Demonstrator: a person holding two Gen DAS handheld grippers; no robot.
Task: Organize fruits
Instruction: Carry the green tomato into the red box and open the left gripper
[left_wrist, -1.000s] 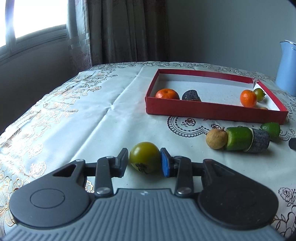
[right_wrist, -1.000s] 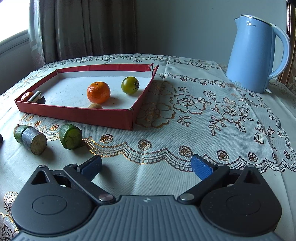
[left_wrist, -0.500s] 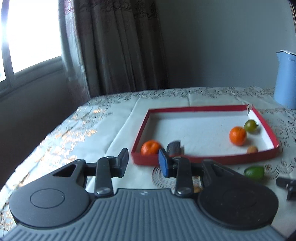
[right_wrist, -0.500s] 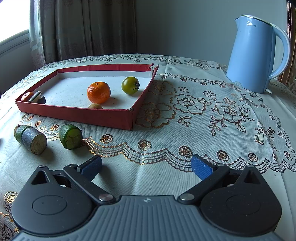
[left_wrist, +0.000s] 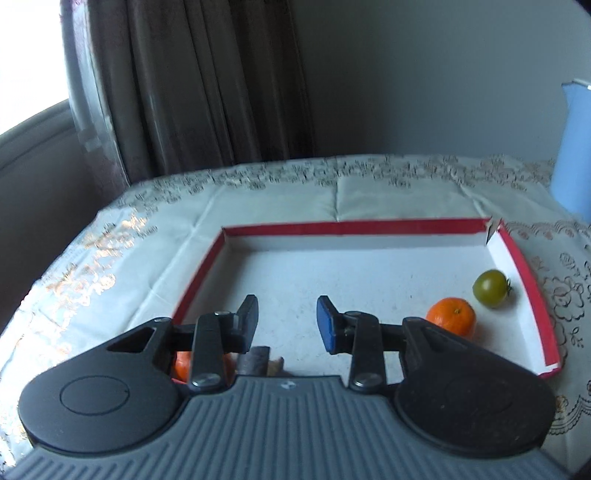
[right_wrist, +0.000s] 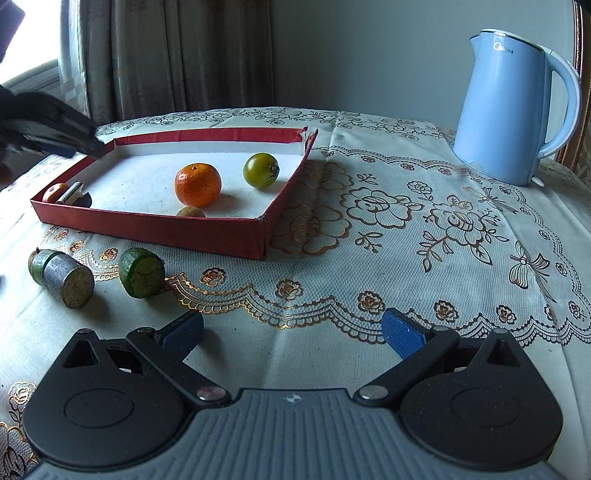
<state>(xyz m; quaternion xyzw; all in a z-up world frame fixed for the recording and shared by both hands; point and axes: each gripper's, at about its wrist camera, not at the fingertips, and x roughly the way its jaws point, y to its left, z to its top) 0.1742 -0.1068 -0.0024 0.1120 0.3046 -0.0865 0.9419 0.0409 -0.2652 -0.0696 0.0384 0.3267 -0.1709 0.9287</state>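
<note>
A red tray (left_wrist: 532, 280) with a white floor holds an orange (left_wrist: 451, 316), a green tomato (left_wrist: 491, 288), a second orange (left_wrist: 181, 366) and a dark piece (left_wrist: 255, 360) at its near left. My left gripper (left_wrist: 287, 320) is open and empty, hovering over the tray's near left part. In the right wrist view the tray (right_wrist: 147, 230) also holds a small brown fruit (right_wrist: 190, 212). My right gripper (right_wrist: 291, 332) is open and empty above the cloth. A green cut fruit (right_wrist: 141, 272) and a green-and-grey cylinder (right_wrist: 61, 272) lie in front of the tray.
A light blue kettle (right_wrist: 511, 107) stands at the back right on the floral tablecloth (right_wrist: 406, 229). Curtains (left_wrist: 207, 85) and a window are behind the table. The left gripper's body shows at the left edge of the right wrist view (right_wrist: 48, 127).
My left gripper held a green tomato a second ago; now it is empty and open wider. It has risen and moved forward over the tray. The right gripper has not moved.
</note>
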